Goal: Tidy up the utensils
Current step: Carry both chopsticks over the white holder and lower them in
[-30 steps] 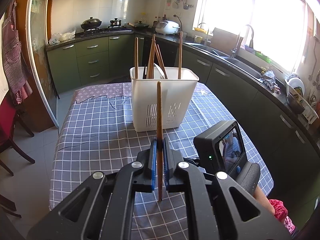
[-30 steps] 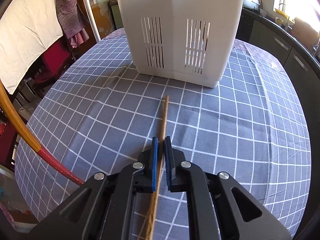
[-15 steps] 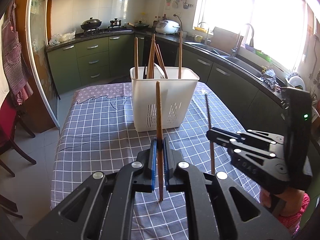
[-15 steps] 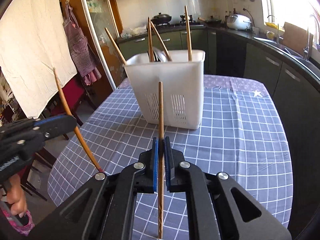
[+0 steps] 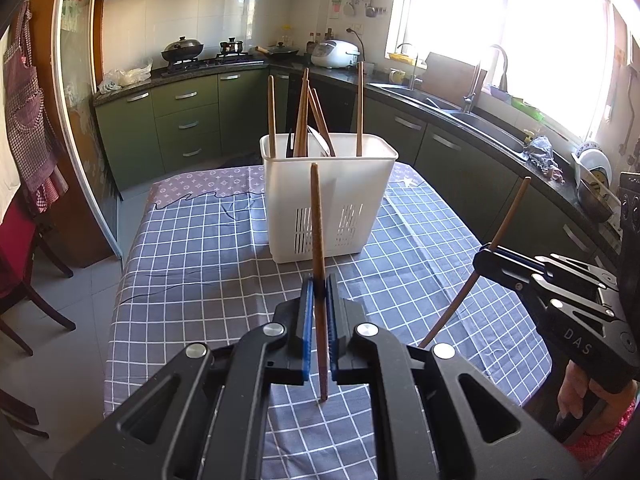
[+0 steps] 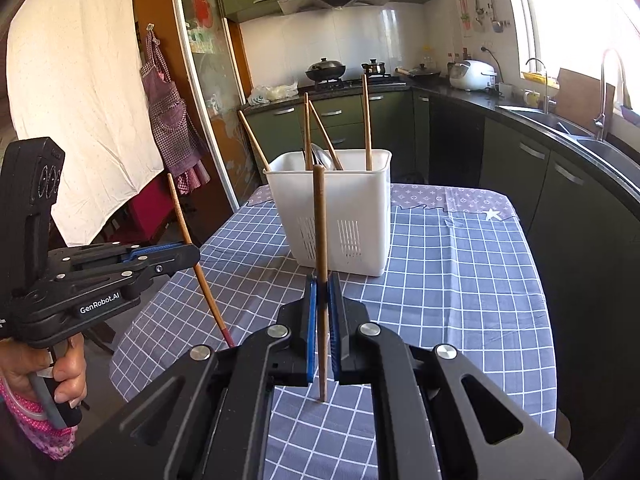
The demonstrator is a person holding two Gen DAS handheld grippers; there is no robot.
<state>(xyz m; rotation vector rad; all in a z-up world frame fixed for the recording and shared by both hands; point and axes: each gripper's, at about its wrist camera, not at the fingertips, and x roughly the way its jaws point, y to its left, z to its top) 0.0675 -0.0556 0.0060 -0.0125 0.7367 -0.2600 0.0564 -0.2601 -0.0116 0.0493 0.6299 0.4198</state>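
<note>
Red-tipped chopstick [image 6: 200,268], right view only

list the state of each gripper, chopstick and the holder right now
left gripper: shut on a chopstick
left chopstick: held upright, clear of the table
right gripper: shut on a chopstick
right chopstick: held upright, off the table
white holder: upright on the checked tablecloth, several chopsticks standing inside
</note>
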